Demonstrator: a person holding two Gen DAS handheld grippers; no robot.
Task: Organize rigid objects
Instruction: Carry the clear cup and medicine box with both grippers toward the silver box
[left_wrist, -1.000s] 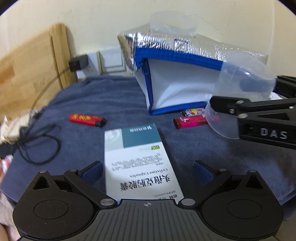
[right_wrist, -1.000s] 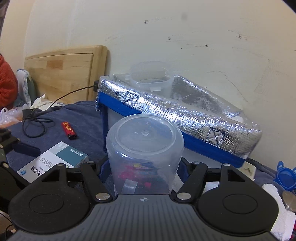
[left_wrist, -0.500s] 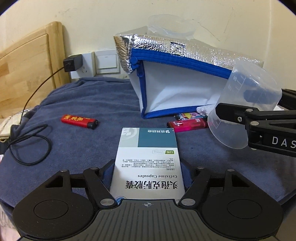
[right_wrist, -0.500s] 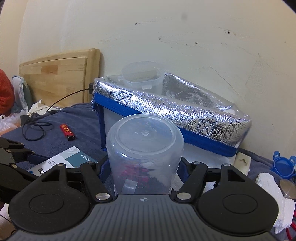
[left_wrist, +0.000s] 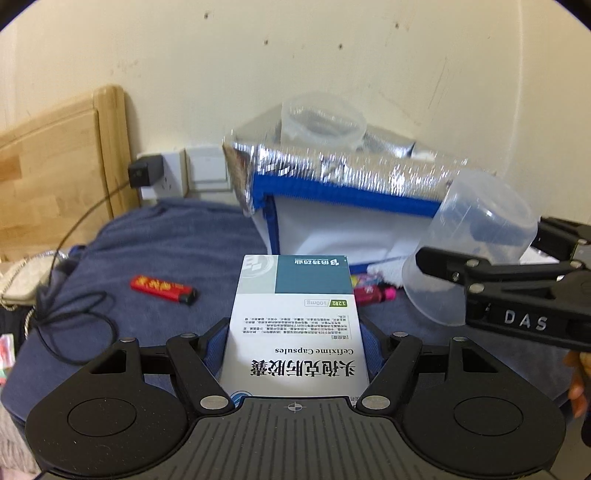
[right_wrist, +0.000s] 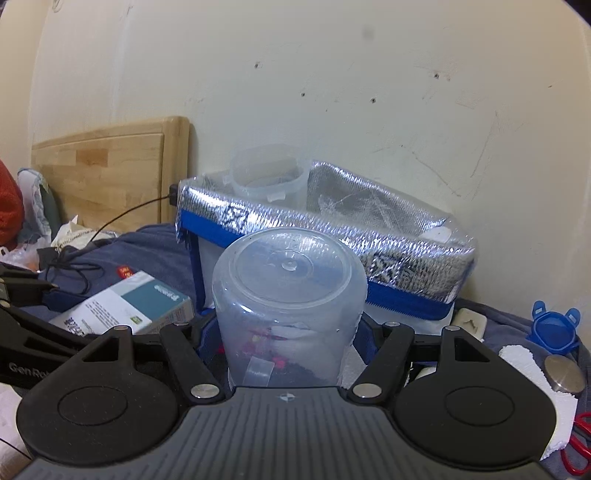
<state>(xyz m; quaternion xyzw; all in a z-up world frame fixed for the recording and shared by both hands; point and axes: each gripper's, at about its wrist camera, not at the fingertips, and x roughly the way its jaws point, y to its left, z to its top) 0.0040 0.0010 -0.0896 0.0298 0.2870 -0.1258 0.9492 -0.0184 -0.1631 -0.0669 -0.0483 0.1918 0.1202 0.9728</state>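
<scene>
My left gripper (left_wrist: 294, 338) is shut on a white and teal medicine box (left_wrist: 295, 325) and holds it above the blue blanket, in front of the silver and blue insulated bag (left_wrist: 343, 192). My right gripper (right_wrist: 286, 326) is shut on a clear plastic cup (right_wrist: 288, 295), bottom pointing forward; the cup also shows in the left wrist view (left_wrist: 472, 251), right of the box. Another clear cup (right_wrist: 267, 179) stands inside the open bag. The box shows in the right wrist view (right_wrist: 129, 304) at the left.
A red lighter (left_wrist: 162, 290) and a pink lighter (left_wrist: 373, 293) lie on the blanket (left_wrist: 166, 243). A black cable (left_wrist: 70, 321) and wooden headboard (left_wrist: 51, 166) are at the left. A blue cap (right_wrist: 554, 326), metal disc (right_wrist: 563, 373) and white foam (right_wrist: 532, 373) lie at the right.
My left gripper closed on the medicine box and lifted it off the blanket. Both grippers rose and the bag now sits lower and nearer in view.
</scene>
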